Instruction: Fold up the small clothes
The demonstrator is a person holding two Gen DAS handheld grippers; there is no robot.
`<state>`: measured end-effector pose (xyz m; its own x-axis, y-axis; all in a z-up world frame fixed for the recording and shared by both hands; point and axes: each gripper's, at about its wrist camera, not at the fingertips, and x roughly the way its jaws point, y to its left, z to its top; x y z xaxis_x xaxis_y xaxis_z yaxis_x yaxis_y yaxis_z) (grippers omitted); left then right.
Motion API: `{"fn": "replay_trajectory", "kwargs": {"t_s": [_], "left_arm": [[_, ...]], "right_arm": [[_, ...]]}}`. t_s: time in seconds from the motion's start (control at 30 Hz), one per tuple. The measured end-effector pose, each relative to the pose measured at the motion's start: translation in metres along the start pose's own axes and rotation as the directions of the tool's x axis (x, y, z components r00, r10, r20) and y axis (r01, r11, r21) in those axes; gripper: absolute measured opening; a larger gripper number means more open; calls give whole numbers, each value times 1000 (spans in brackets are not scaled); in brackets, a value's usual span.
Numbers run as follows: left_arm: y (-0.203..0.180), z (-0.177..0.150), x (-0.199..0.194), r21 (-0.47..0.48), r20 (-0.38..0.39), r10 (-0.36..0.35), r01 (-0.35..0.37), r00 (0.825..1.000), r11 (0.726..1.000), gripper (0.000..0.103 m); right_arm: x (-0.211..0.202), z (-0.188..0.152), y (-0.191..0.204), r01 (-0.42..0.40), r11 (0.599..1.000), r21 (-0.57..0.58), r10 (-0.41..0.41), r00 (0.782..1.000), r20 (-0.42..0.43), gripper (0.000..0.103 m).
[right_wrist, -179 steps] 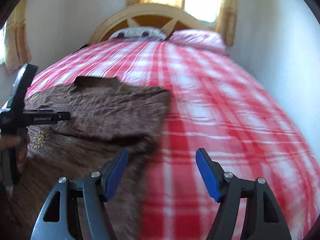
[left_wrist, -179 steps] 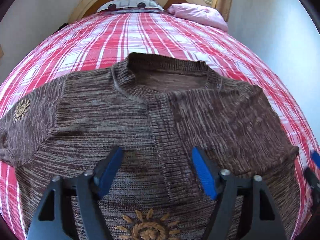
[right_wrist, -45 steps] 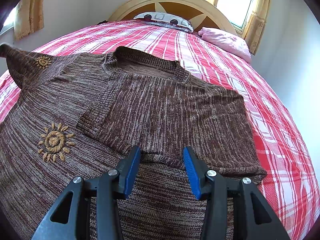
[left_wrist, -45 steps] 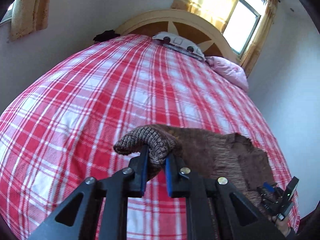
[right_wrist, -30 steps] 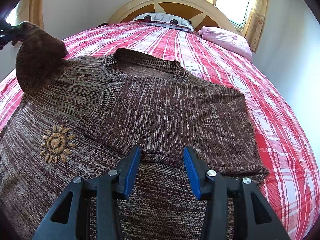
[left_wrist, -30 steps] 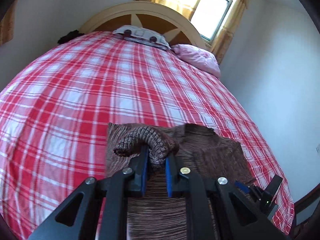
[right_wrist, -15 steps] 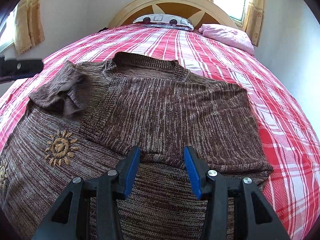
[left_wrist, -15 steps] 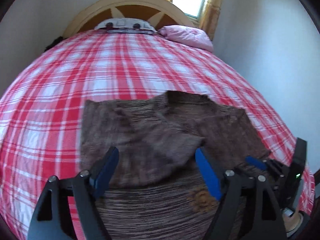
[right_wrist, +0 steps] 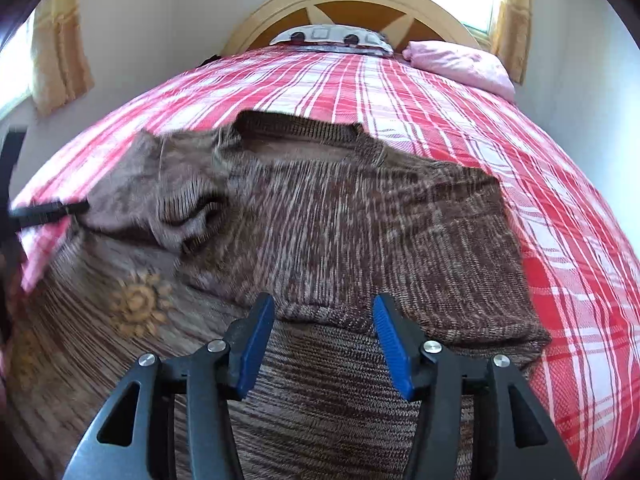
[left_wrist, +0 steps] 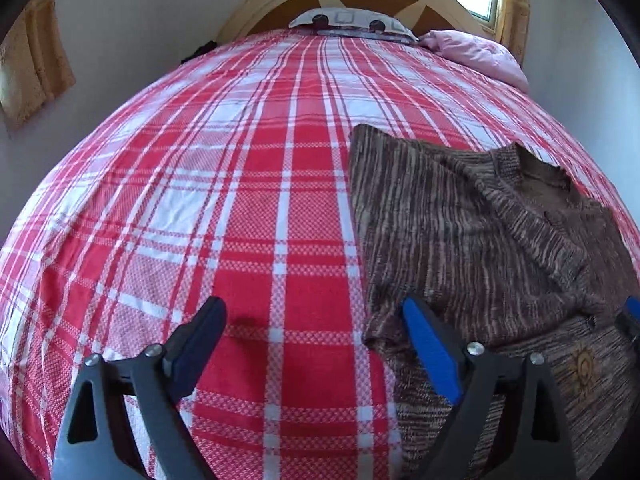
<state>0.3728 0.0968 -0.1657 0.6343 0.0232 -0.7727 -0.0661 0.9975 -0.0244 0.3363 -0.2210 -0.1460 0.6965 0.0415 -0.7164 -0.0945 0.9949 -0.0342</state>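
Note:
A brown knit sweater [right_wrist: 360, 232] with sun embroidery [right_wrist: 138, 306] lies flat on the red plaid bedspread [left_wrist: 240, 200]. Both sleeves are folded in over its front; the left sleeve [right_wrist: 180, 208] lies loose and rumpled. My left gripper [left_wrist: 316, 320] hangs low over bare bedspread beside the sweater [left_wrist: 480, 240]. Its jaws are opening wide with nothing held, and the right fingertip [left_wrist: 424, 340] overlaps the sweater's edge. My right gripper [right_wrist: 320, 320] hovers over the cuff edge of the folded right sleeve [right_wrist: 440, 260], jaws opening, gripping nothing.
A pink pillow [right_wrist: 460, 64] and a patterned pillow [right_wrist: 332, 36] lie against the wooden headboard [right_wrist: 348, 4]. A white wall runs close along the bed's right side. Curtained windows stand behind and to the left. Bare bedspread spreads left of the sweater.
My left gripper opened and let go of the left sleeve, which dropped onto the sweater's front. That gripper then sank and swung left over the bedspread. The right gripper stayed put, jaws slightly wider.

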Motion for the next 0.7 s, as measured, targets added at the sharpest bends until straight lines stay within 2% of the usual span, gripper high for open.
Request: {"fn": "replay_trajectory", "kwargs": {"t_s": [0.1,0.23,0.4,0.43,0.5,0.57,0.63,0.7], "left_arm": [[-3,-2,-3,13,18,11,-11,1000,1000,93],[1,-2,0,-6,15,-7,7,1000,1000,101],[10,-1,4,-59,-5,-52,51,999,997,103],[9,-2,4,-59,-3,-54,54,999,997,103],[8,-3,3,-55,0,-48,48,999,997,103],[7,-4,3,-48,0,-43,43,999,998,103],[6,-3,5,-44,-3,-40,40,999,998,103],[6,-3,4,-43,-1,-41,41,999,998,103]], "right_arm": [[-11,24,19,-27,999,-25,28,999,37,53],[12,52,74,-80,982,-172,77,997,-23,53],[59,63,128,-93,944,-316,57,991,-122,53],[66,65,132,-73,937,-342,31,991,-127,53],[69,78,122,-34,951,-307,6,996,-92,53],[69,94,97,60,972,-226,-72,996,-49,53],[70,106,66,170,975,-144,-175,984,-29,53],[68,107,53,176,978,-115,-183,982,-51,53]]}}
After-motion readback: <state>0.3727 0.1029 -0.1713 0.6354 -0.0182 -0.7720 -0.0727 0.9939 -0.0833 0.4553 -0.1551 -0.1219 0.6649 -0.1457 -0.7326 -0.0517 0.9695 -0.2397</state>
